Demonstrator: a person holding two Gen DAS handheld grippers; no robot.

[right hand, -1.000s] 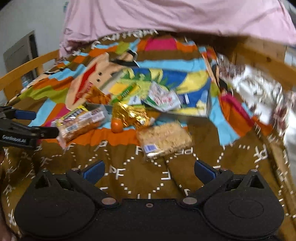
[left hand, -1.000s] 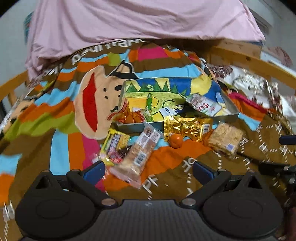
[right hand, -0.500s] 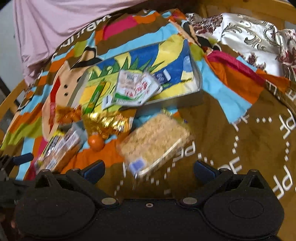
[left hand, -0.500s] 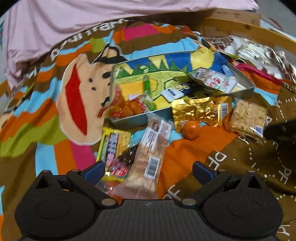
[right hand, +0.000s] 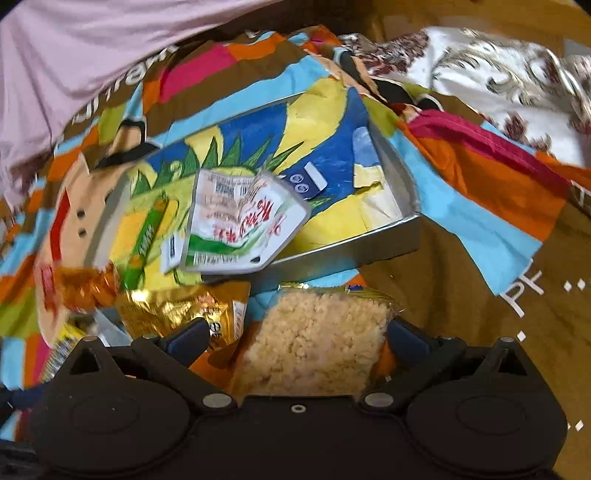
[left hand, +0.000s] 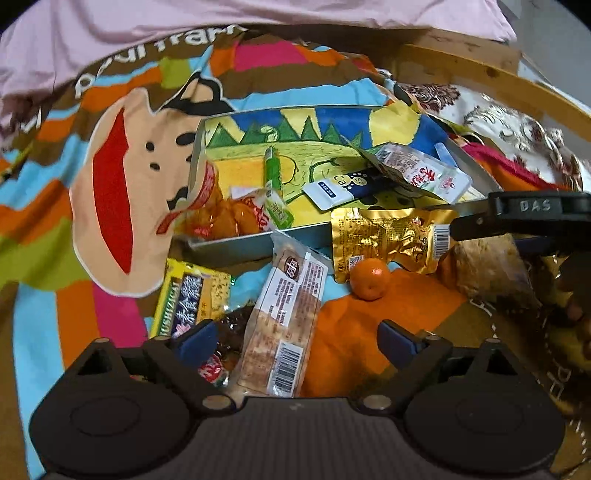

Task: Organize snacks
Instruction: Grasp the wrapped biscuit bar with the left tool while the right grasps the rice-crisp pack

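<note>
Snacks lie scattered on a patterned blanket (left hand: 122, 192) spread over a bed, its wooden frame (left hand: 517, 85) and a pink sheet (left hand: 258, 14) beyond. Ahead of both grippers, the metal tray (left hand: 236, 249) with a painted lining already holds several packets. Between the jaws of the right gripper (right hand: 295, 341), which stand wide and do not appear to be pressing, sits the crumbly rice cake pack (right hand: 314, 350). The left gripper (left hand: 295, 339) has its jaws wide but closing around the long biscuit pack (left hand: 284, 325), not yet pinched. Left of those jaws lies the yellow packet (left hand: 184, 299); ahead and right, the gold foil pouch (left hand: 384, 236) and a small orange (left hand: 369, 278). The step appears to be 2 simultaneous pick-ups; next, each pair of jaws must close squarely, then lift toward the tray.
</note>
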